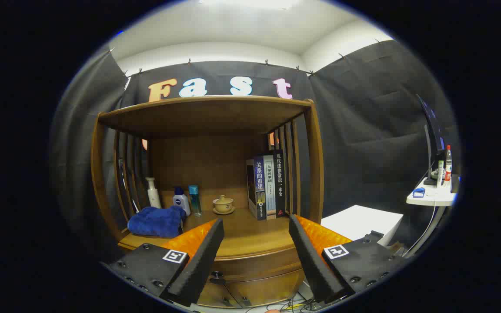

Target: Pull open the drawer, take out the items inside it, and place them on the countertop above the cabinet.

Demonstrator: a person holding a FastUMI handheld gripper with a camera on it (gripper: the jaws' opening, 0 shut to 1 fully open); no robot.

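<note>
Standing against the black cloth wall, a wooden cabinet (209, 130) with slatted sides fills the scene beyond the gripper (255, 228), whose fingers are spread wide apart with nothing held between them. Below the countertop (250, 237), the drawer (255, 269) sits shut, its dark knob (217, 275) low between the fingers. On the countertop, a row of upright books (268, 184) stands at the right, a crumpled blue towel (157, 221) lies at the left, and behind it stand a white pump bottle (152, 192), a white bottle with a blue cap (181, 200) and a clear teal bottle (195, 200). A small lidded teacup on a saucer (223, 204) rests near the middle.
</note>
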